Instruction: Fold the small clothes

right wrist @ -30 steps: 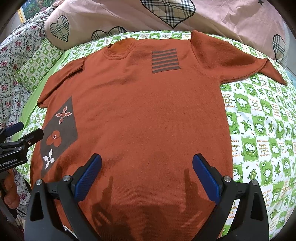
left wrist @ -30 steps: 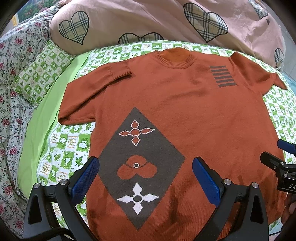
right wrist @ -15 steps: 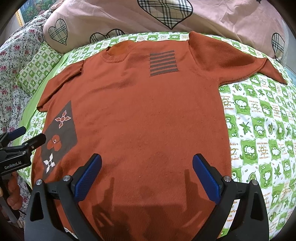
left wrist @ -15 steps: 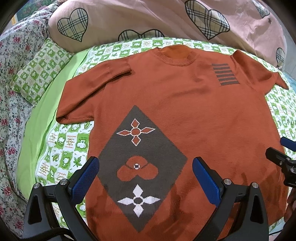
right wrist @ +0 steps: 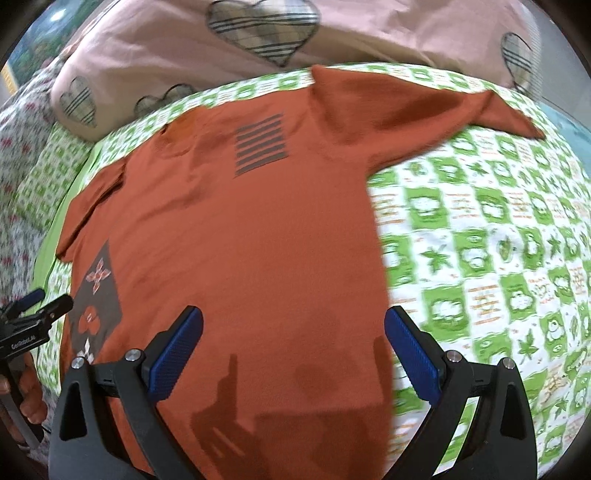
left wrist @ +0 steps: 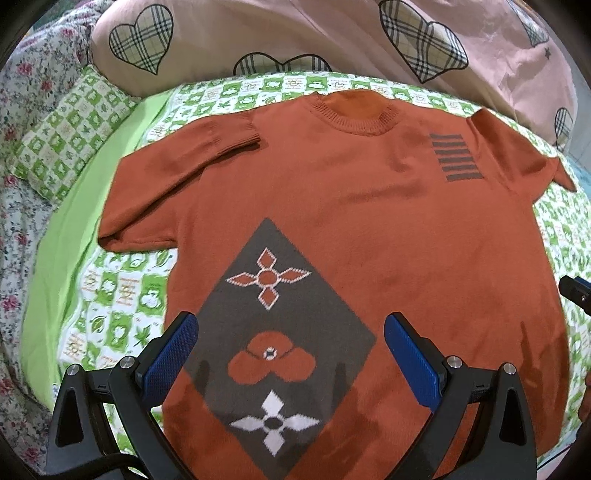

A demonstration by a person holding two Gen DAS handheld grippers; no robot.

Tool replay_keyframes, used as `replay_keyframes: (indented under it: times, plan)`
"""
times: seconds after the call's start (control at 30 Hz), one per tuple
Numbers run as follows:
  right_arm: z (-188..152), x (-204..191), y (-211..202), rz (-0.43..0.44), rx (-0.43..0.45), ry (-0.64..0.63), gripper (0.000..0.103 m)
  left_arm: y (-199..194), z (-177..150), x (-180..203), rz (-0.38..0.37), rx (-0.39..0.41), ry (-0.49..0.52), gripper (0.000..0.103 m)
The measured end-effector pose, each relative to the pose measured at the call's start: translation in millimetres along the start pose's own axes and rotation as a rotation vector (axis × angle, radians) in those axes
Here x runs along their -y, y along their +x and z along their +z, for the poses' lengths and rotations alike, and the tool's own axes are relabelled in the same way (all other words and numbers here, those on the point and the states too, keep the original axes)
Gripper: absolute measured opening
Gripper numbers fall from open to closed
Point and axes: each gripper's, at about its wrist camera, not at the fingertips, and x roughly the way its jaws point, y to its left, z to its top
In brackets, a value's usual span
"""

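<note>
Both grippers hang wide apart and empty over the bed: the left gripper [left wrist: 288,350] hovers above the grey diamond patch [left wrist: 280,350], and the right gripper [right wrist: 293,350] sits over the plain lower half of the orange sweater [right wrist: 240,240], out toward its right side seam. The sweater lies face up and spread flat on the green checked sheet [right wrist: 480,240], collar toward the pink heart pillow [left wrist: 332,33]. No fold looks started, so the first grab is the risky part.

What could go wrong? The knit looks thick and soft, so a shallow pinch may catch only the top layer; lifted that way, front and back would separate and the fold would go baggy. The left sleeve [left wrist: 177,173] already lies doubled across the chest, with its cuff near the collar, while the right sleeve [right wrist: 424,110] stretches out to a twisted tip. Folding the body without dealing with that difference would likely leave a lopsided bundle. The right wrist view is smeared, which suggests quick motion, and a fast descent onto a soft mattress could drag the cloth and wrinkle it. If the two hands lift at uneven heights, the hem may skew too.
</note>
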Motion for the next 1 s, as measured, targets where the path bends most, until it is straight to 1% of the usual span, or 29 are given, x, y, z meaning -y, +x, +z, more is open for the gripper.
replay_keyframes:
  times: [0.03,0.1,0.2,0.33,0.43,0.63,0.8,0.9,0.97,1.0]
  plan:
    - [3.2,6.6,-0.9,-0.014,0.005,0.01,0.099,0.7,2.8,-0.6,-0.012,0.015,-0.012,0.101]
    - [9.9,20.2,-1.2,-0.022,0.007,0.044,0.099,5.9,10.1,-3.0,-0.013,0.011,-0.023,0.101]
    - [21.6,41.3,-2.8,-0.044,0.015,0.089,0.099,10.3,21.9,-5.4,-0.035,0.035,-0.048,0.101]
    - [40.4,76.3,-2.7,-0.063,0.022,0.184,0.098,17.6,37.0,-7.3,-0.027,0.042,-0.046,0.101]
    - [56.7,106.3,-4.0,-0.087,0.045,0.252,0.098,23.6,50.3,-11.1,-0.025,0.05,-0.048,0.101]
    - [96.7,177.8,0.1,-0.124,0.096,0.408,0.098,40.1,73.4,-18.3,-0.015,0.033,-0.05,0.101]
    - [134.2,243.8,7.7,-0.163,0.149,0.554,0.098,56.5,84.9,-14.5,-0.016,0.001,-0.038,0.101]
    - [155.7,278.7,13.2,-0.185,0.188,0.621,0.095,64.5,89.8,-7.8,-0.023,-0.013,-0.026,0.101]
    - [168.8,298.1,19.8,-0.201,0.198,0.667,0.09,69.0,92.7,-4.1,-0.03,-0.02,-0.016,0.101]
    - [175.5,307.7,24.6,-0.201,0.202,0.691,0.089,70.7,93.7,-2.7,-0.033,-0.024,-0.012,0.101]
